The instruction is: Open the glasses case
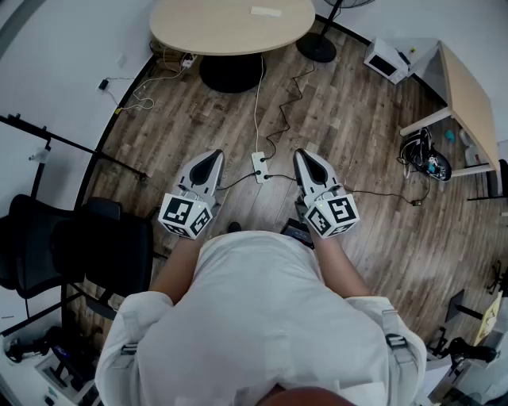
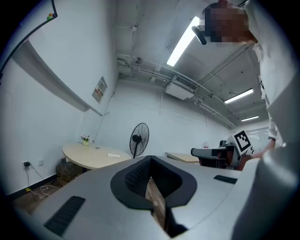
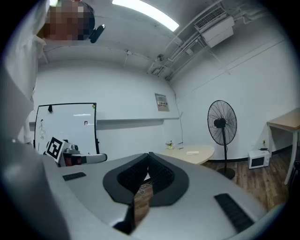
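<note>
Both claws are pointing toward 12 o'clock over the wood floor (image 1: 341, 111), side by side. The left gripper (image 1: 210, 157) is showing its jaw tips meeting, with nothing between them. The right gripper (image 3: 149, 157) is reading the same: tips together, empty.

The glasses case is not appearing in any view, so I cannot give its direction, its long axis or the nearer hand. The round table (image 1: 230, 32) at 12 o'clock is carrying one small pale item (image 1: 266, 11), too small to identify. Judgement: the task is not yet under way.
</note>
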`<state>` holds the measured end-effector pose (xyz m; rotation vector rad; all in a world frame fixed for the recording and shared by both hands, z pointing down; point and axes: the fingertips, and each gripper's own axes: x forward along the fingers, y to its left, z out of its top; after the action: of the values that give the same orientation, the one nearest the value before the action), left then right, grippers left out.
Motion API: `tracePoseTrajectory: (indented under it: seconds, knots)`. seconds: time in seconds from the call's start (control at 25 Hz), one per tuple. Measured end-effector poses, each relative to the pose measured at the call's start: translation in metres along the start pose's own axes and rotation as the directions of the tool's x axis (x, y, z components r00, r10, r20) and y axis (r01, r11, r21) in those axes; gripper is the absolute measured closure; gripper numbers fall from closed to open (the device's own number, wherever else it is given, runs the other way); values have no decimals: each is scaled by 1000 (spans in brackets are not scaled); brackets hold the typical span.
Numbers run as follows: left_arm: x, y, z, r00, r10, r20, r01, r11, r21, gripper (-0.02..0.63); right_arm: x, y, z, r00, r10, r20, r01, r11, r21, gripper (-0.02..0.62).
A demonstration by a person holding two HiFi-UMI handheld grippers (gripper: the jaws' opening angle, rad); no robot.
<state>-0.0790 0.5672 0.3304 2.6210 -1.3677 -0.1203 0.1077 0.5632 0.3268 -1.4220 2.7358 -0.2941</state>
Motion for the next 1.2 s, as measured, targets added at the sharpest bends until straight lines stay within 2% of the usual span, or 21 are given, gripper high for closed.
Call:
tracePoseTrajectory:
  seconds: [0.2, 0.4, 0.72, 0.84, 1.0, 1.2]
  knots:
    - [-10, 24, 0, 1000, -7, 1, 7, 1000, 0, 594, 18, 6, -5, 1000, -13, 1, 13, 1000, -9, 571]
    - [-24, 44, -2, 997, -77, 26, 78, 997, -27, 594, 32, 12, -13, 999, -43, 14, 43, 999, -11, 569]
    - [-35, 94, -10, 999, -45, 24, 46, 996, -79, 594, 40, 16, -4, 996, -86, 28, 87, 995, -40, 569]
    - [-25, 105, -6, 999, -31, 35, 34, 997, -76, 594, 46, 10, -2, 997, -79, 17, 80, 995, -59, 569]
    - [-4, 122, -5, 999, -19, 31, 22, 996, -83, 594, 71, -6, -8, 997, -73, 10, 73, 997, -36, 569]
    - [34, 146, -9, 999, -31, -24, 29, 997, -78, 594, 129, -34, -7, 998, -56, 8, 56, 998, 4, 569]
